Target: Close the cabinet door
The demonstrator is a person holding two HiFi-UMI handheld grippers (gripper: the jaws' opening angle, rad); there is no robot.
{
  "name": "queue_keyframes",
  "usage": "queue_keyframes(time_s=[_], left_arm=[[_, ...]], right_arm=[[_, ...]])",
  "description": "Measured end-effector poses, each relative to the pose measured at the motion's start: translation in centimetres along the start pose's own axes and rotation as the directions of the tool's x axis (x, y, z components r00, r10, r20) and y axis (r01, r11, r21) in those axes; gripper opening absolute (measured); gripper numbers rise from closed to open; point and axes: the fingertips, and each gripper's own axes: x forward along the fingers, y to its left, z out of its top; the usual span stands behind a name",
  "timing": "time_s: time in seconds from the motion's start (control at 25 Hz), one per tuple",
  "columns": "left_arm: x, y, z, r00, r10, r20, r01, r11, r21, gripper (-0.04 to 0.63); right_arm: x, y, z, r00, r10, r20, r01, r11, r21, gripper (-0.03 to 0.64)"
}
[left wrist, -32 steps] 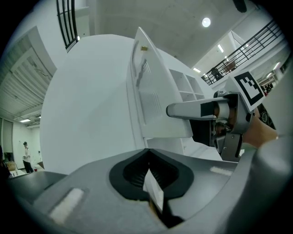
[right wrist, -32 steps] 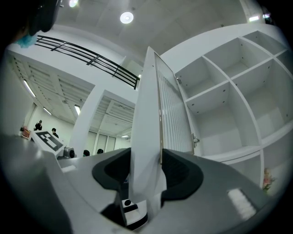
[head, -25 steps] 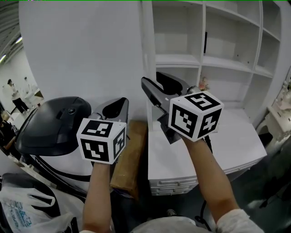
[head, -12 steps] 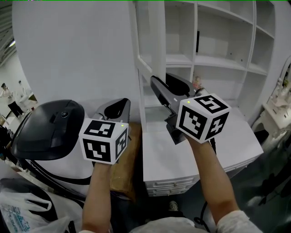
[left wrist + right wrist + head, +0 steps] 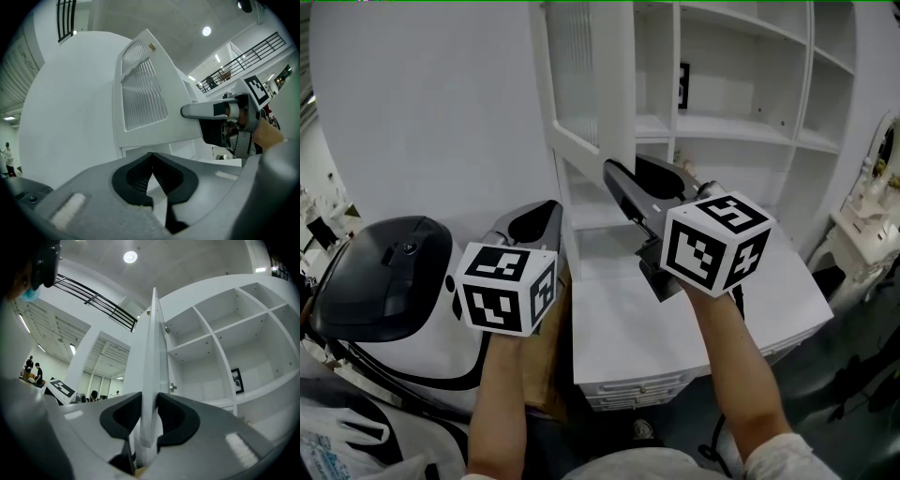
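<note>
Right gripper, in the head view, reaches forward and slightly up to the free edge of the door, its two jaws on either side of that edge. That door, with its ribbed pane, stands swung well out from the cabinet, whose white shelves lie bare and open to the right. The left gripper hangs lower and to the left, pointing level, just short of the door's outer face and touching nothing that can be seen.

In the left gripper view, the left gripper's jaws meet at their tips with nothing between them. Beyond them is the door's outer face, and the right gripper's jaw lies across its far edge.

In the right gripper view the door is seen edge-on, a thin white blade rising straight between the dark pads. The jaws have just been closing, and both pads now appear to press on that edge. The cabinet's compartments open to the right.

As a judgement, the hold is taken but the closing itself has hardly begun: the door is far from the frame, and the whole swing back against the cabinet remains.
</note>
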Motion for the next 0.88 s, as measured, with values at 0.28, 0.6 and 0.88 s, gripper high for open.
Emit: queue_keyframes(time_s=[0.28,0.6,0.88], left_arm=[[3.0,-1.8,0.0,1.000,-0.015,-0.014,0.015,1.000,0.005,0.000],[6.6,-3.9,1.5,0.999,-0.028,-0.018,0.028,0.999,0.018,0.000],[8.3,-3.9,1.1,0.999,-0.026,-0.023,0.027,0.999,0.024,0.000]], right_arm=[[-1.0,-3.7,0.1,1.000,-0.021,-0.007,0.021,1.000,0.002,0.084],[-1.7,-8.7,0.8,0.999,-0.040,-0.003,0.040,0.999,0.031,0.077],[-1.4,-10.9,0.3,0.999,-0.050,0.008,0.050,0.998,0.041,0.083]])
